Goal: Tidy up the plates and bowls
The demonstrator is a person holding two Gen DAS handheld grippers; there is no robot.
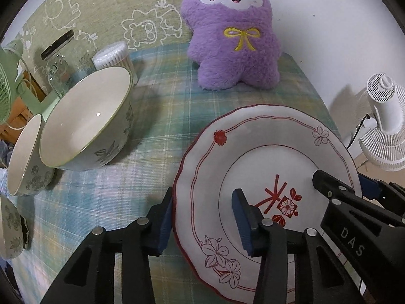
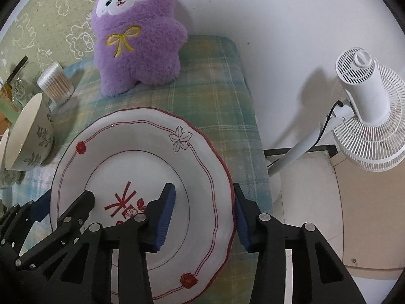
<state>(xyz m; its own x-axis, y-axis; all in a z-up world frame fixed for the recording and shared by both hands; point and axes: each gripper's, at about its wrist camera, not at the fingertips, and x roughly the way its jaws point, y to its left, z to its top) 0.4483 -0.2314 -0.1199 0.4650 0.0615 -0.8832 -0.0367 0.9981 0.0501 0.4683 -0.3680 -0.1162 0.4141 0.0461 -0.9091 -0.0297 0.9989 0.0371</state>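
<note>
A white plate [image 1: 265, 152] with red rim lines and flower marks lies on the plaid cloth; it also shows in the right wrist view [image 2: 141, 147]. My left gripper [image 1: 202, 220] is open and straddles its left rim, one finger above and one outside. My right gripper [image 2: 203, 217] is open and straddles its right rim the same way. A large floral bowl [image 1: 88, 124] stands to the left, also in the right wrist view [image 2: 27, 136]. A smaller floral bowl [image 1: 25, 157] stands beside it, and a third [image 1: 10, 228] at the left edge.
A purple plush toy [image 1: 235, 35] sits at the back of the table. A cotton swab tub [image 1: 114, 55] and a glass jar [image 1: 58, 60] stand at the back left. A white fan [image 2: 367, 111] stands off the table's right edge [image 2: 255, 131].
</note>
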